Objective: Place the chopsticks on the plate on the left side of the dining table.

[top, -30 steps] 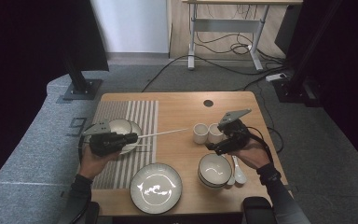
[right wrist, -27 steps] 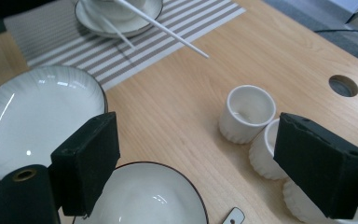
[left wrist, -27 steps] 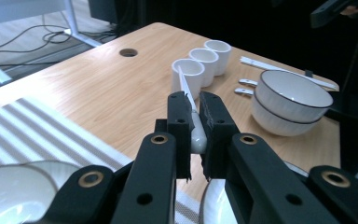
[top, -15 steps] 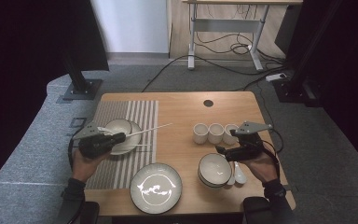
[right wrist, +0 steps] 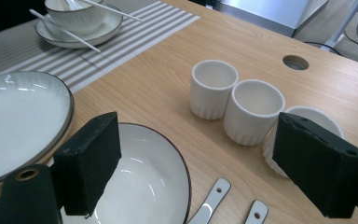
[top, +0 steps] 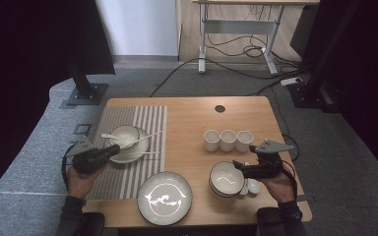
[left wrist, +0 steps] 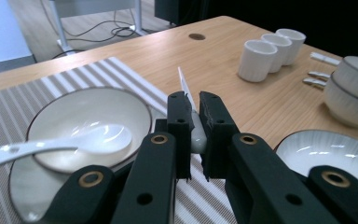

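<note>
Chopstick (left wrist: 186,93) white, clamped between left gripper (left wrist: 195,135) pads, tip pointing past bowl (top: 124,137) toward cups (top: 228,140). Second chopstick (top: 145,153) lies on plate rim beside same bowl. Spoon (left wrist: 56,144) rests in bowl. Right gripper (right wrist: 200,163) jaws spread wide, nothing between, above second bowl (right wrist: 144,186) near cups.

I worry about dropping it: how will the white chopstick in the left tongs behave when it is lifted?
The chopstick looks thin, straight and glossy, so it is probably stiff and light, but slippery. The left tongs grip it near one end, so the long free end may swing or pivot. If it is ceramic or hard plastic, a fall onto the table could chip it.
</note>
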Demonstrator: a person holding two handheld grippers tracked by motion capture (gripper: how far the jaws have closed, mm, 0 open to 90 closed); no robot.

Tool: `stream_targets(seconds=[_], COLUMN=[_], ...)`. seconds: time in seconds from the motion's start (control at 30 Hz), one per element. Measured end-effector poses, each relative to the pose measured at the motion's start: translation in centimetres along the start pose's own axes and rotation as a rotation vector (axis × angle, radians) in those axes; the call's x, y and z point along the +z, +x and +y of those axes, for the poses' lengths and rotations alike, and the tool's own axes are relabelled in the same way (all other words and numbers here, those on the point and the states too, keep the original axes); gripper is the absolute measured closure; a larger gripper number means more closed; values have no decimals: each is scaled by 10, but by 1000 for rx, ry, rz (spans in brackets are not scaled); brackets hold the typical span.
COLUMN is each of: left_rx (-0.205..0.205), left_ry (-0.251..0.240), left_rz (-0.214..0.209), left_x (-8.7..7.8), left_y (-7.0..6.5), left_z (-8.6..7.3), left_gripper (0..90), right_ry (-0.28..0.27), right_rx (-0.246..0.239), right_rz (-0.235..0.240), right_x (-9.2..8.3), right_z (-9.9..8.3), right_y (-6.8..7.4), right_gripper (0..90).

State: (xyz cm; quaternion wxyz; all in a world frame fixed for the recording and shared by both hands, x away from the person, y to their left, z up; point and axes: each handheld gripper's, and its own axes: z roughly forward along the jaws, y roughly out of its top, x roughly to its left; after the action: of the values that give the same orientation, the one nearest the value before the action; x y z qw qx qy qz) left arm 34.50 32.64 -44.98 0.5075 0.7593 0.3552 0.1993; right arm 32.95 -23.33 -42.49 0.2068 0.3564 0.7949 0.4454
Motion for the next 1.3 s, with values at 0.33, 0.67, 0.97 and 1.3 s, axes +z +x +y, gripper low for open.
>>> stream_targets(seconds=[0.33,0.67,0.97,1.3], left_rx=[-21,-61,-69,-58], left_ry=[22,18,67,144], left_rz=[56,51,13,25], left_x=[-3,-5,-3,1], left_y=[1,6,12,15], left_z=[-31,-51,-63,-69], left_gripper=[839,838,836,836], right_ry=[-74,-106,-95,-79], right_rx=[20,82,121,137], right_rz=[-52,-97,-102,-99], right_x=[-1,0,4,7], right_z=[-15,-38,-51,-57], right_y=[0,-8,-14,-17], right_gripper=[155,156,163,170])
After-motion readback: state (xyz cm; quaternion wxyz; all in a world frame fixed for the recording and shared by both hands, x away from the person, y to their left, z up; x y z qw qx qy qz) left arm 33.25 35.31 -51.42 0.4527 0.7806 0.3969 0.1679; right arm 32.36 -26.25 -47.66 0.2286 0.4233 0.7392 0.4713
